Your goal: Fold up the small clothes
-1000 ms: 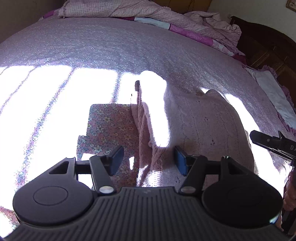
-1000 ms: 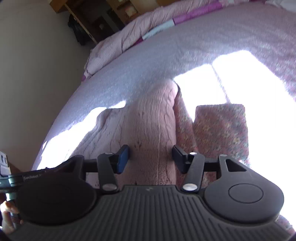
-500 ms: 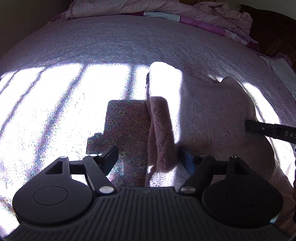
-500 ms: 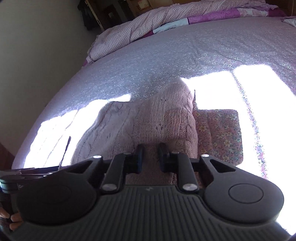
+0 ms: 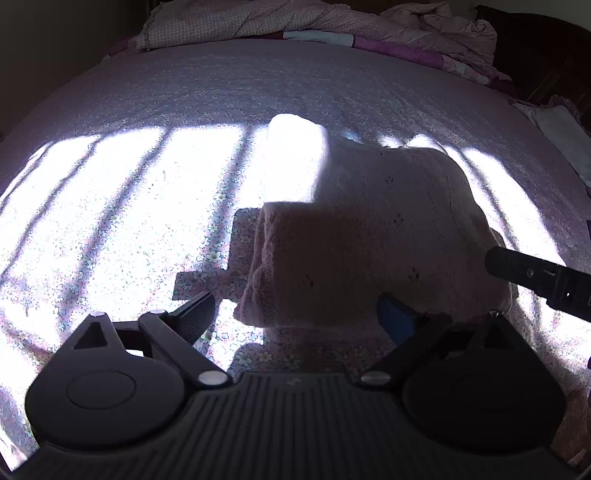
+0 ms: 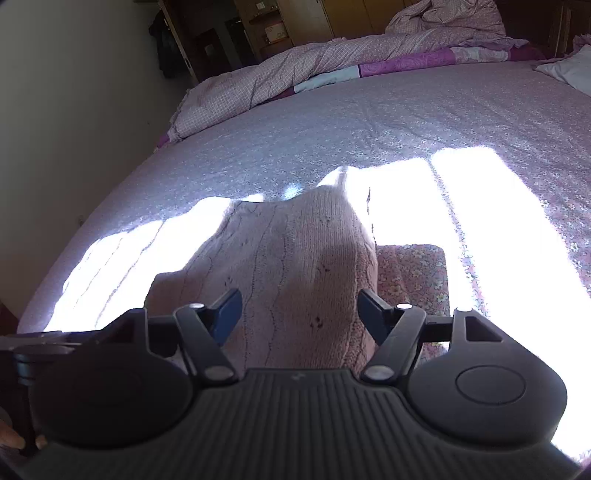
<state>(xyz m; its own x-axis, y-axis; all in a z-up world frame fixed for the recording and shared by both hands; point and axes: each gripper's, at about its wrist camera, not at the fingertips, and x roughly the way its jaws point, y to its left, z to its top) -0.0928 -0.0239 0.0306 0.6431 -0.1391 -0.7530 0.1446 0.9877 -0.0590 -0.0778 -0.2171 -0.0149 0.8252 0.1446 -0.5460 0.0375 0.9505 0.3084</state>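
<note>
A pink knitted sweater (image 5: 369,236) lies folded on the flowered bedsheet (image 5: 229,96), half in sun and half in shadow. My left gripper (image 5: 295,314) is open, its jaws wide apart just in front of the sweater's near edge. My right gripper (image 6: 297,314) is open over the sweater (image 6: 295,266), one finger on each side of the raised fold, holding nothing. The right gripper's body also shows at the right edge of the left wrist view (image 5: 535,277).
A rumpled pink checked quilt (image 5: 295,22) lies along the far side of the bed. A white pillow (image 5: 561,136) sits at the right. Dark wooden furniture (image 6: 229,33) and a wall stand beyond the bed.
My right gripper shut on the sweater half a second ago and has opened again. Both grippers have drawn back and up. The sweater's left part now lies folded over.
</note>
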